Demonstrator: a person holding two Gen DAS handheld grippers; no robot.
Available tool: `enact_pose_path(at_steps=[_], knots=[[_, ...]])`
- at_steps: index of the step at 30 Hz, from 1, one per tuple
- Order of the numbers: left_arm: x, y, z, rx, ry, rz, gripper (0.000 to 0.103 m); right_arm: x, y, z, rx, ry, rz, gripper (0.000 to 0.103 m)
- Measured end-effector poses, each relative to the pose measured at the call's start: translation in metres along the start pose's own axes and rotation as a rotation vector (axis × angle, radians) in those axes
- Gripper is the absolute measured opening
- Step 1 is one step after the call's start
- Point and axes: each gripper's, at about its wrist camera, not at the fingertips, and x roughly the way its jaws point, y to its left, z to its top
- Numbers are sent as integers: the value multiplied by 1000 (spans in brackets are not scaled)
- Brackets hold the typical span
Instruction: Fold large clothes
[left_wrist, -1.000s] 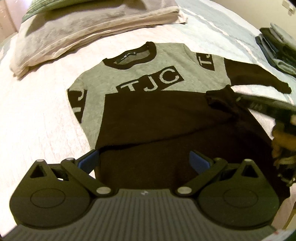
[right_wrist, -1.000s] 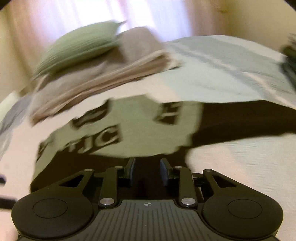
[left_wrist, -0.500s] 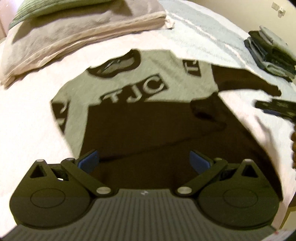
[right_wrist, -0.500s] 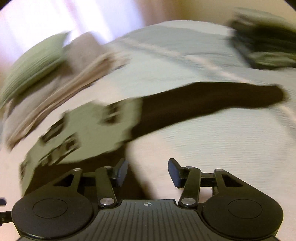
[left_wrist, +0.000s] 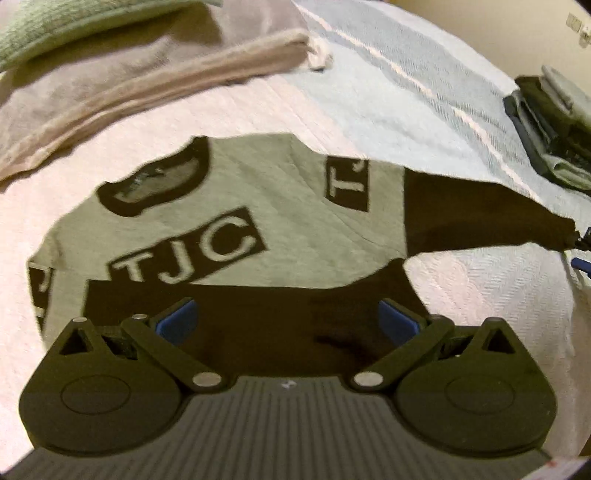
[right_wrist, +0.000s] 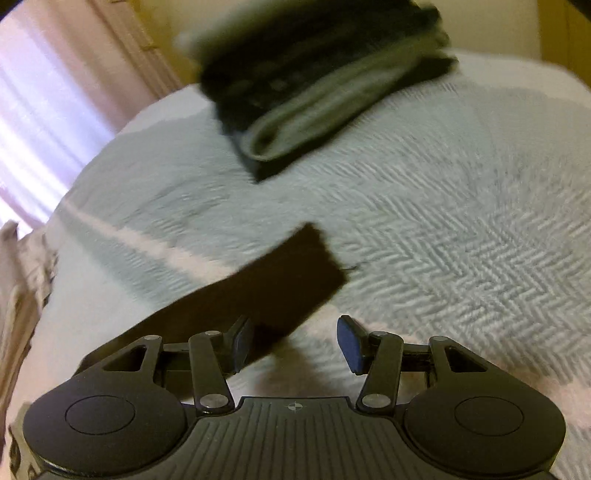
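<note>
While the left hand-held gripper (left_wrist: 287, 320) hovered over the lower body of the sweater (left_wrist: 258, 229), its blue-padded fingers (left_wrist: 177, 320) stood spread wide with nothing between them. Both fingers sat above the black lower panel of the garment, and whether they touched the fabric could not be determined. The sweater lay face up on the bed (left_wrist: 480, 295), grey across the chest with a black collar, a black band lettered "TJC", and black lettered patches at each upper arm. One black sleeve (left_wrist: 480, 225) extended flat toward the right edge of the left wrist view, its cuff reaching the pale blue striped part of the bedcover. The opposite sleeve appeared to be folded in along the left side of the body.

The right hand-held gripper (right_wrist: 295, 345) was likewise spread, holding nothing. Its left finger (right_wrist: 242, 347) sat just beside or over the edge of the black sleeve cuff (right_wrist: 288, 273), while its right finger stood over bare herringbone bedcover; contact could not be confirmed, the view being blurred.

Beyond the cuff, a stack of folded clothes (right_wrist: 317, 85) in dark and grey tones rested near the far side of the bed. Beyond the collar, a folded beige blanket (left_wrist: 147, 74) lay with a green pillow (left_wrist: 74, 22) on top.
</note>
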Motion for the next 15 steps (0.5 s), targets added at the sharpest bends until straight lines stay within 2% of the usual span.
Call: enact_pose_path(at_steps=[4, 6, 8, 10, 13, 15], knots=[[10, -20, 1, 23, 20, -12, 102, 6, -23, 6, 109, -34, 124, 46], [12, -23, 1, 26, 22, -24, 102, 3, -26, 10, 124, -32, 120, 2], [10, -22, 1, 27, 16, -31, 102, -14, -15, 13, 91, -60, 102, 2], [4, -15, 0, 25, -5, -35, 102, -37, 15, 13, -38, -98, 86, 2], [-11, 5, -4, 17, -41, -29, 102, -71, 87, -3, -282, -146, 113, 2], [-22, 26, -10, -2, -62, -29, 102, -89, 144, -30, -404, -154, 191, 2]])
